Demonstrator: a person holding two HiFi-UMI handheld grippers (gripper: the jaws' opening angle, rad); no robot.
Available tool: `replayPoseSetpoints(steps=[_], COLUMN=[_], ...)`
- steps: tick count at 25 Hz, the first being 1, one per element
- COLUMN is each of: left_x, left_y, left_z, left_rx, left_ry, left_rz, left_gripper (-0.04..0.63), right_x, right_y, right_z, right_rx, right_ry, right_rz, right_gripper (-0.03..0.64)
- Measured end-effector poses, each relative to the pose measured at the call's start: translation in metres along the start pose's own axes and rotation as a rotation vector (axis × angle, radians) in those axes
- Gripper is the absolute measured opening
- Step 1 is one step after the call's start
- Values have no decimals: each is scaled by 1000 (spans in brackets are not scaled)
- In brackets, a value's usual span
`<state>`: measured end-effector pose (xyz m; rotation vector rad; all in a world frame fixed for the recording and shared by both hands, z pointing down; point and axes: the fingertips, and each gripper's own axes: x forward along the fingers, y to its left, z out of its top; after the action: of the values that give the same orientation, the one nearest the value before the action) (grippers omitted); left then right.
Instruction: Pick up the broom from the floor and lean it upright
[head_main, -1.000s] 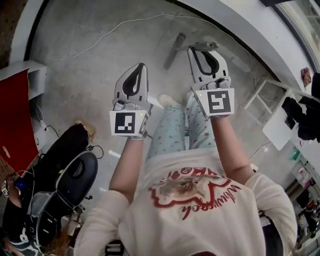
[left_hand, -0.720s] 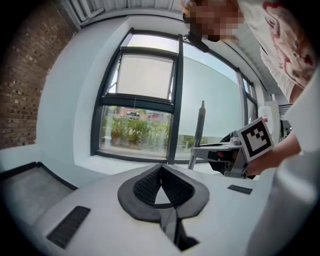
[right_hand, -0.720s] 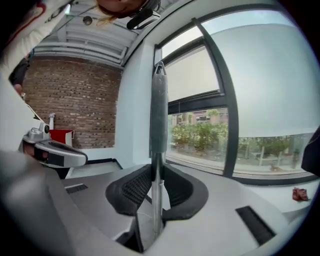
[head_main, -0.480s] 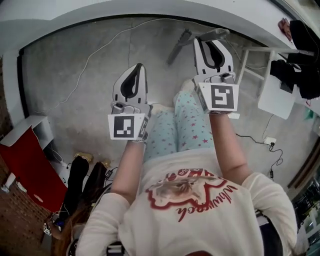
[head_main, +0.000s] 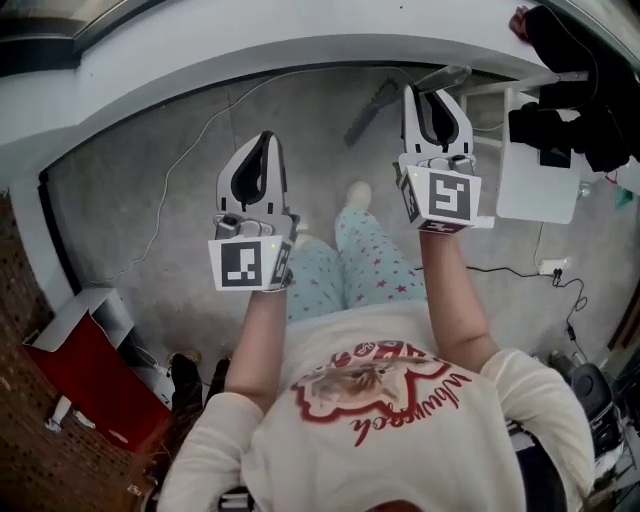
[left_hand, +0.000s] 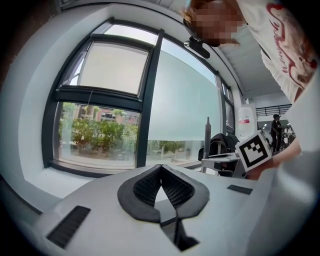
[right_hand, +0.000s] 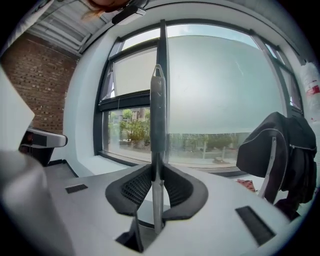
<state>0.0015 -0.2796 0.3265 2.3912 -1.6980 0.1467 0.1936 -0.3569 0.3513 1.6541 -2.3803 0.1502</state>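
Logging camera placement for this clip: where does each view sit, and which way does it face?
Head view: on the person's head, facing steeply down at the floor; shows forearms, legs, left tongs, right tongs clamping the broom handle.
Left gripper view: on the left tongs, facing the window; shut empty tongs, shirt.
Right gripper view: on the right tongs, facing the window; tongs gripping the broom handle.
Shared: both gripper views see the window.
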Motion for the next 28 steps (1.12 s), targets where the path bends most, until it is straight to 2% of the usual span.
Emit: replayPoseSetpoints(steps=[6,12,15,21,28], left_x=[47,90,126,208,275], left_y=[-30,-42,-48,-69,-61], left_z=[10,-1,-4,9,14], left_rx=[3,42,59,25,58], left_ry=[-6,48,103,96,139], left_rz=[-86,-189,-242,-401,-538], left_gripper=[20,20,20,20,20], right_x=[12,33,48,82,123], right_y=[-62,-102,-117,-154,-182], right_z=[-11,-21,-25,-39,-62], right_rx=[65,125,142,186,247], right_ry=[8,21,40,87,145], right_rz=[-128,-244,-288,-397,-518], right_gripper=[89,89,89,89,91])
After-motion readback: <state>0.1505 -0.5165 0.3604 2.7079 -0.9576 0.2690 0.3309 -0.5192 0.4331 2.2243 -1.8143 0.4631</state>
